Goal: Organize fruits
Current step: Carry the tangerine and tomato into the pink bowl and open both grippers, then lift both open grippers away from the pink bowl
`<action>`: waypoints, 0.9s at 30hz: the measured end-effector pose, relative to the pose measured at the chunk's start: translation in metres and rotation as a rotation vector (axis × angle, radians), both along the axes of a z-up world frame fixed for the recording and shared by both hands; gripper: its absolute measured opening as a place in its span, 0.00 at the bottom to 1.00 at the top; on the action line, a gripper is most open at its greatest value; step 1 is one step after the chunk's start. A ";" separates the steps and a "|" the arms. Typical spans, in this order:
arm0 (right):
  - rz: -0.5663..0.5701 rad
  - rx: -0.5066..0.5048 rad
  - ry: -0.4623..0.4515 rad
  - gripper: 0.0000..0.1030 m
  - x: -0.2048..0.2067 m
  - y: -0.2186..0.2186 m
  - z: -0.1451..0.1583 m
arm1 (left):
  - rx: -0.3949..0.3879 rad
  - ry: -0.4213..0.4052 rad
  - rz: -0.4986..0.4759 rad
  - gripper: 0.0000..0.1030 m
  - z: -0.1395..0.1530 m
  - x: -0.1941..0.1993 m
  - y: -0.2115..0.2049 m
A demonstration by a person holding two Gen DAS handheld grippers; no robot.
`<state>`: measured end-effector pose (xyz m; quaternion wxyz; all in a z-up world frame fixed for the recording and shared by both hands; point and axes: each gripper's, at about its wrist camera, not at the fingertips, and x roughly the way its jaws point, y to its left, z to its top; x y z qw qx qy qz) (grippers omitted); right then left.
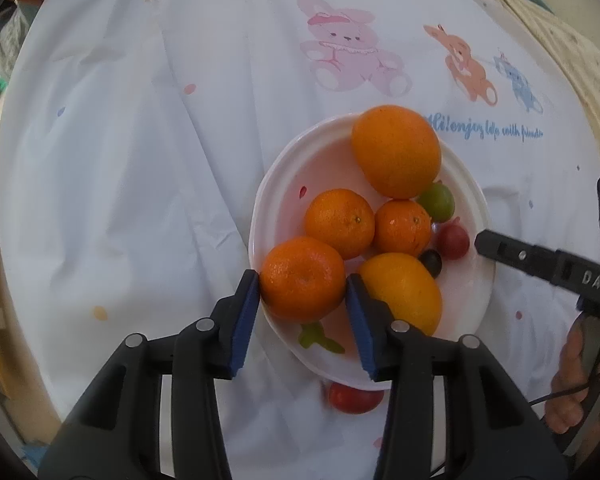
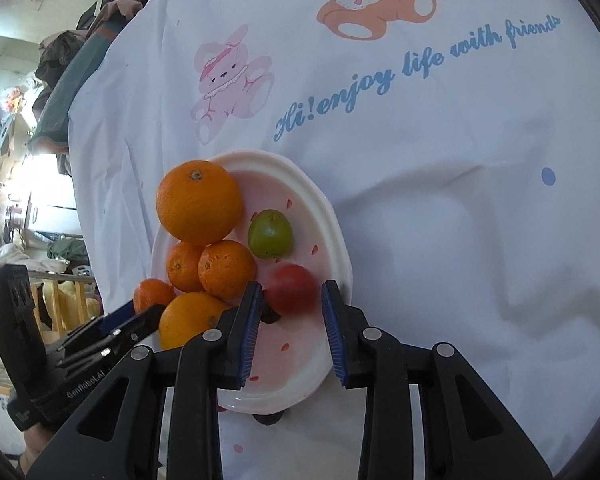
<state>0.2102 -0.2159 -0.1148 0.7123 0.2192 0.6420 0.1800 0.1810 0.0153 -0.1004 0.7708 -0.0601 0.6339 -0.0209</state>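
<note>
A white plate (image 1: 466, 196) holds a large orange (image 1: 396, 150), two mandarins (image 1: 339, 222), a yellow-orange fruit (image 1: 406, 290), a green fruit (image 1: 438, 200), a red fruit (image 1: 454, 242) and a dark grape (image 1: 431, 262). My left gripper (image 1: 302, 286) is shut on a third mandarin (image 1: 303, 278) at the plate's near edge. In the right wrist view my right gripper (image 2: 290, 312) is open over the plate (image 2: 332, 216), its pads either side of the red fruit (image 2: 292, 294), not touching. The green fruit (image 2: 270, 234) lies just beyond.
A red fruit (image 1: 354, 398) lies on the white printed cloth (image 1: 140, 160) just off the plate's near rim. The right gripper's finger (image 1: 540, 260) reaches in from the right. In the right wrist view, room clutter lies beyond the table's left edge (image 2: 76, 128).
</note>
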 end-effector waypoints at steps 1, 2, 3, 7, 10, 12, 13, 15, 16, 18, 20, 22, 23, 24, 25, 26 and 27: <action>-0.002 0.002 -0.002 0.45 0.000 0.000 0.001 | 0.033 0.003 0.000 0.64 0.000 0.000 -0.001; -0.007 0.011 -0.009 0.49 0.000 -0.001 0.003 | 0.079 -0.010 0.010 0.74 0.001 -0.001 -0.001; -0.012 0.017 -0.019 0.50 0.000 -0.002 0.005 | 0.081 -0.026 0.017 0.87 0.003 -0.002 0.000; -0.005 0.012 -0.051 0.50 0.000 0.000 0.014 | 0.048 -0.045 0.013 0.88 0.007 -0.003 0.002; -0.009 0.019 -0.052 0.50 0.001 0.000 0.015 | 0.055 -0.060 0.004 0.88 0.010 -0.003 0.000; -0.011 0.020 -0.049 0.50 0.001 0.000 0.017 | 0.061 -0.067 -0.005 0.88 0.011 -0.003 -0.001; -0.012 0.023 -0.057 0.50 0.001 -0.001 0.020 | 0.063 -0.072 -0.004 0.88 0.012 -0.004 0.000; -0.012 0.016 -0.081 0.50 0.000 -0.003 0.027 | 0.070 -0.080 -0.005 0.88 0.014 -0.005 0.000; -0.016 0.014 -0.089 0.50 0.000 -0.004 0.029 | 0.075 -0.083 -0.002 0.88 0.015 -0.005 0.000; -0.026 0.024 -0.094 0.51 -0.001 -0.006 0.033 | 0.072 -0.091 0.009 0.88 0.017 -0.007 0.003; -0.033 0.028 -0.098 0.52 -0.005 -0.008 0.037 | 0.067 -0.096 0.013 0.88 0.019 -0.008 0.005; -0.039 0.015 -0.112 0.54 -0.009 -0.010 0.042 | 0.065 -0.114 0.019 0.88 0.026 -0.010 0.008; -0.040 0.007 -0.119 0.55 -0.011 -0.011 0.044 | 0.063 -0.126 0.024 0.88 0.029 -0.011 0.009; -0.042 -0.002 -0.127 0.57 -0.014 -0.011 0.047 | 0.059 -0.137 0.029 0.88 0.033 -0.013 0.011; -0.043 -0.007 -0.134 0.59 -0.016 -0.012 0.051 | 0.055 -0.148 0.031 0.88 0.037 -0.014 0.011; -0.044 -0.007 -0.143 0.61 -0.020 -0.013 0.054 | 0.053 -0.165 0.033 0.88 0.043 -0.018 0.012; -0.043 -0.008 -0.149 0.62 -0.022 -0.013 0.057 | 0.051 -0.180 0.033 0.88 0.048 -0.021 0.013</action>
